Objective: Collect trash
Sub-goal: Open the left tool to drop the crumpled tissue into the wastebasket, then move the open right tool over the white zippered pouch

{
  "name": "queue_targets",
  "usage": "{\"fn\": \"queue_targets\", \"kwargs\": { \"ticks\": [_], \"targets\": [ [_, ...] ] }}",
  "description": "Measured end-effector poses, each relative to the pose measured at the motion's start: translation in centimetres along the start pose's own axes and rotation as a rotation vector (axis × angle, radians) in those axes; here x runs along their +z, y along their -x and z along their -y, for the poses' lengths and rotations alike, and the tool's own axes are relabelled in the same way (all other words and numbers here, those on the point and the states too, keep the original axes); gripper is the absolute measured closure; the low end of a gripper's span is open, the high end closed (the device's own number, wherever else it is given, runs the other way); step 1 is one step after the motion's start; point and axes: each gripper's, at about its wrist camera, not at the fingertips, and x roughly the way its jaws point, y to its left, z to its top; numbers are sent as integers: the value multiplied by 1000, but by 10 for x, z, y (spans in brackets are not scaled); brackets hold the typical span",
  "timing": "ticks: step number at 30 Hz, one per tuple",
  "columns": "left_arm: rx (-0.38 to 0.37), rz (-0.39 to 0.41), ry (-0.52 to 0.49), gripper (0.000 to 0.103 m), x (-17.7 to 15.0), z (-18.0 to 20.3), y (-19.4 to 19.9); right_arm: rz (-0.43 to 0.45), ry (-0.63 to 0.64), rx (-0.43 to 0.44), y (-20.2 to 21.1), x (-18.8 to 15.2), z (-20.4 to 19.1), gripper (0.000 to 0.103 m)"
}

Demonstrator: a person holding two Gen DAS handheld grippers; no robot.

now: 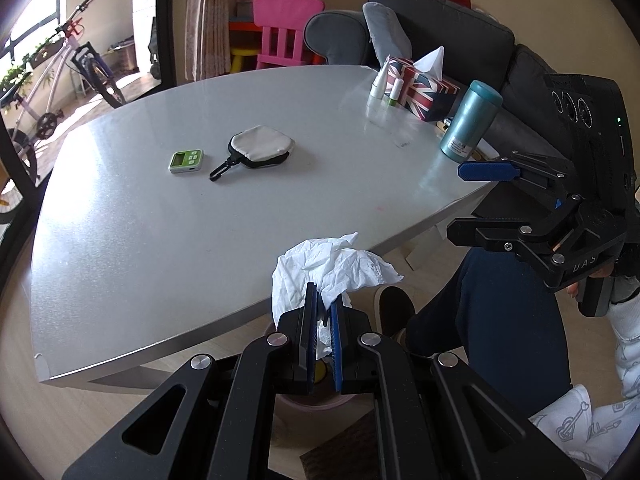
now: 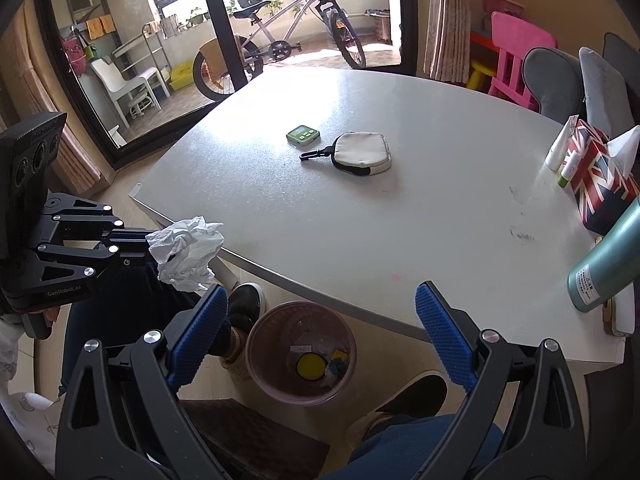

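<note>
My left gripper [image 1: 323, 300] is shut on a crumpled white tissue [image 1: 332, 266] and holds it in the air beside the table's near edge. The same tissue [image 2: 186, 254] and left gripper [image 2: 154, 246] show at the left of the right wrist view. A pink mesh trash bin [image 2: 301, 354] stands on the floor under the table edge, with a yellow lid and scraps inside; the tissue is up and to its left. My right gripper [image 2: 320, 328] is open and empty above the bin, and it shows at the right of the left wrist view [image 1: 460, 200].
On the grey table [image 2: 360, 216] lie a green timer [image 2: 301, 135] and a grey pouch with a clip [image 2: 362, 154]. A Union Jack tissue box [image 2: 600, 184], small tubes and a teal bottle [image 2: 604, 268] stand at the right. The person's legs and shoes flank the bin.
</note>
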Motion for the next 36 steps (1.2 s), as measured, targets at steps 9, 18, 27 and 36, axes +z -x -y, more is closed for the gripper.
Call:
{"fn": "queue_targets", "kwargs": {
  "ticks": [9,18,27,36],
  "targets": [
    [-12,-12,-5,91,0,2,-2,5,-5,-1,1,1,2,9],
    [1,3,25,7,1,-5,-1,7,-9,-8,2,2,4,9],
    [43,8,35,7,3,-13,2,6,-10,-9,1,1,4,9],
    [74,17,42,7,6,-19,0,3,-10,-12,-3,0,3,8]
  ]
}}
